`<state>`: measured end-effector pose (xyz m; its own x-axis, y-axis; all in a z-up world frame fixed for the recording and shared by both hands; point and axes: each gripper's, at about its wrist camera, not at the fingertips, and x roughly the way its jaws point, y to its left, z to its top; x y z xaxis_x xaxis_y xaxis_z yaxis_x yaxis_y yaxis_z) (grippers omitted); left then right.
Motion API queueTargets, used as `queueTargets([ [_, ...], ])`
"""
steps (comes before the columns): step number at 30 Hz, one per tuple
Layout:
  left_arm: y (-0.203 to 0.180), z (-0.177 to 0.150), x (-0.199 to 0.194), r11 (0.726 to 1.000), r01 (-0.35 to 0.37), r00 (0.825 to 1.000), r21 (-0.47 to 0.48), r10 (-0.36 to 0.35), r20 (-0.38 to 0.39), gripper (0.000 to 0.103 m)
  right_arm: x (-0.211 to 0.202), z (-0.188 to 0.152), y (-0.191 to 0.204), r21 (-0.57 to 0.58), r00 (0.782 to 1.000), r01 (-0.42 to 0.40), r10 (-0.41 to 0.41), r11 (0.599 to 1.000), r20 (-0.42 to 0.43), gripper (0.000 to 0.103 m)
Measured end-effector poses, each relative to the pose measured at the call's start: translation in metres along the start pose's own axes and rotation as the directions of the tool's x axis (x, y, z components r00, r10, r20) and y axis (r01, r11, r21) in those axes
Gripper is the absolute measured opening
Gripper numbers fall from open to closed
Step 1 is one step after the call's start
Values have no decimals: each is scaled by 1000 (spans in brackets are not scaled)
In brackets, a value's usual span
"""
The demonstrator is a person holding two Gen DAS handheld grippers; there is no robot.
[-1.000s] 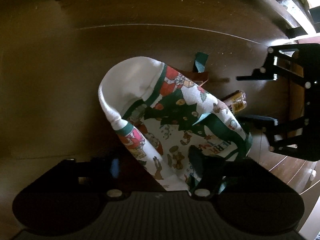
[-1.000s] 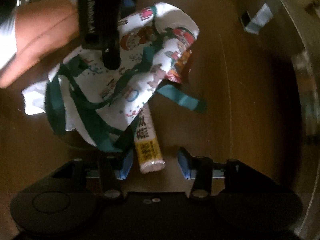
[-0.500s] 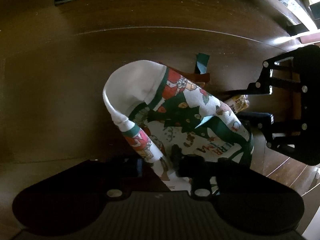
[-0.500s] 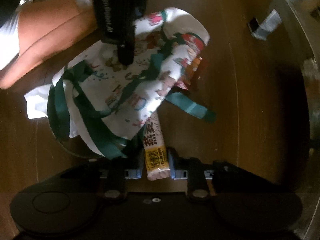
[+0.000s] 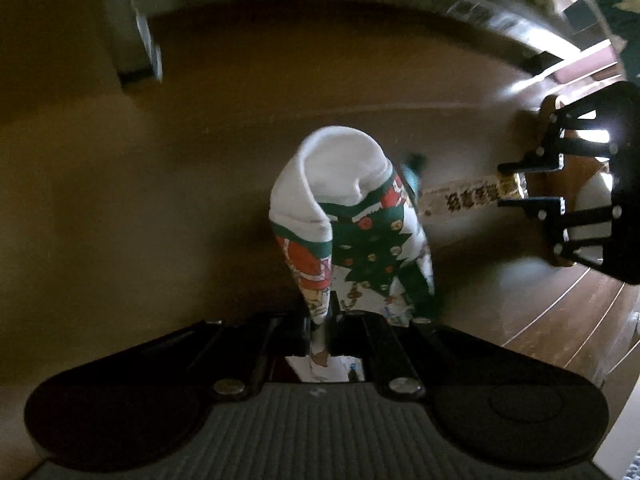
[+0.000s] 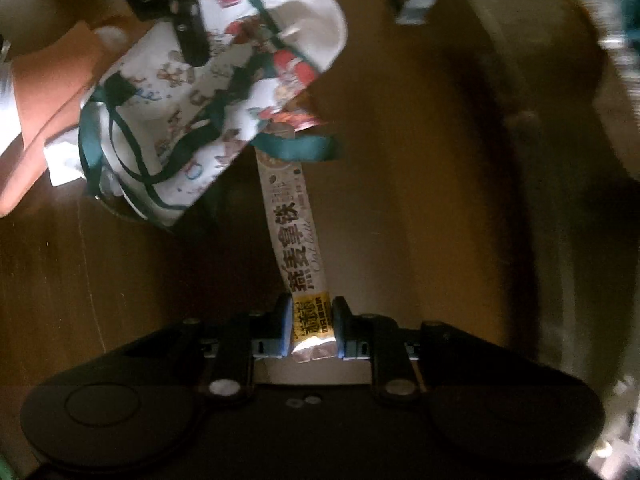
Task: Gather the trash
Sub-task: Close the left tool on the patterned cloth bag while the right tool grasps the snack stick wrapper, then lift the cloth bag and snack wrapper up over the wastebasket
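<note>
Over brown floor [image 6: 400,200], right tool [image 6: 309,326] pinches wrapper [image 6: 294,236] end, bag [image 6: 208,92] adj.

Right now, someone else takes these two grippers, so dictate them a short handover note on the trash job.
Left gripper: shut on the Christmas-print bag, holding it up.
Right gripper: shut on the long snack wrapper at its yellow end.
Wrapper's far end sits under the bag's edge, near a red wrapper poking out.
Done: bag and wrapper both gripped.
Left: get the wrapper fully inside the bag, then release.
</note>
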<state>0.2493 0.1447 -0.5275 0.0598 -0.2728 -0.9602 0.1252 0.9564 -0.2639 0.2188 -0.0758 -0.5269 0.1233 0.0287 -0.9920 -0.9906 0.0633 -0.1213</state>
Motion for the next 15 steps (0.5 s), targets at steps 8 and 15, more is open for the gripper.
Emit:
queueTargets([
  [8, -5, 11, -78, 999, -41, 987, 4, 40, 154, 6, -89, -14, -13, 66, 988, 138, -142, 988, 64, 19],
  [15, -21, 13, -154, 996, -88, 948, 6, 82, 307, 6, -178, -20, -6, 106, 950, 267, -280, 958, 137, 19],
])
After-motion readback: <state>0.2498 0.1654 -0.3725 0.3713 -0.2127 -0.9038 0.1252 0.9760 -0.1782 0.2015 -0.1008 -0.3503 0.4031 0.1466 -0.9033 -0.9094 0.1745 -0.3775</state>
